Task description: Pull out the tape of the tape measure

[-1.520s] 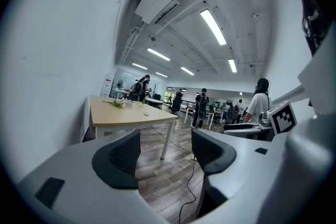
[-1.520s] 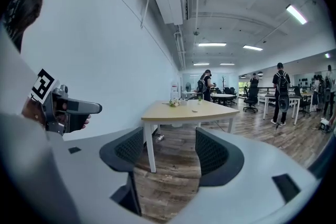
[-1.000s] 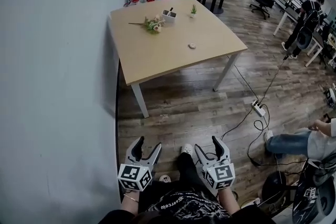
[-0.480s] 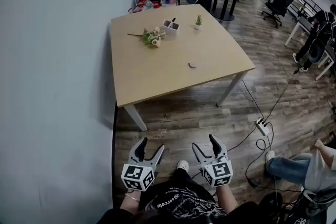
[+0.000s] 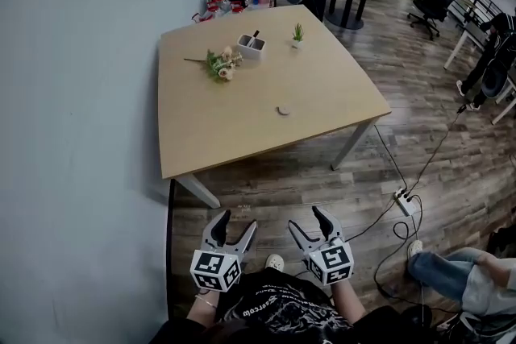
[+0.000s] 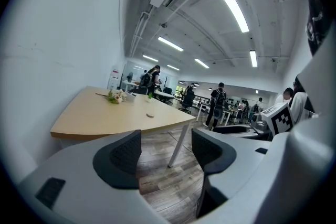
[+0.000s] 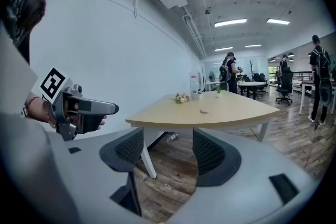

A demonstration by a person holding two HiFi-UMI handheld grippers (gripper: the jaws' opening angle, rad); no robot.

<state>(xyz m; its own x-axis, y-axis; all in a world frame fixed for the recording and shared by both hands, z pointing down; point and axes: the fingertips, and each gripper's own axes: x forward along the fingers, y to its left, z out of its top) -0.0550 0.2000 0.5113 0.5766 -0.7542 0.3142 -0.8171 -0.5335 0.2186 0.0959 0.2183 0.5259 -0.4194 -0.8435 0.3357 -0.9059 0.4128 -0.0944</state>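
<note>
A small round tape measure (image 5: 283,110) lies near the middle of a light wooden table (image 5: 242,133) ahead of me. It shows as a pale disc (image 6: 149,115) in the left gripper view and again (image 7: 204,110) in the right gripper view. My left gripper (image 5: 236,223) and right gripper (image 5: 308,220) hang low near my body, well short of the table, over the wooden floor. Both stand open with nothing between their jaws (image 6: 165,152) (image 7: 169,152).
On the table's far side lie a flower sprig (image 5: 216,63), a white pen holder (image 5: 251,47) and a tiny potted plant (image 5: 297,35). A white wall (image 5: 81,93) runs along the left. A power strip (image 5: 405,204) with cables lies on the floor at right. People and office furniture stand beyond.
The view has moved closer to the table, which now sits nearer and more to the left. Both grippers keep their open pose low in front of my body.
</note>
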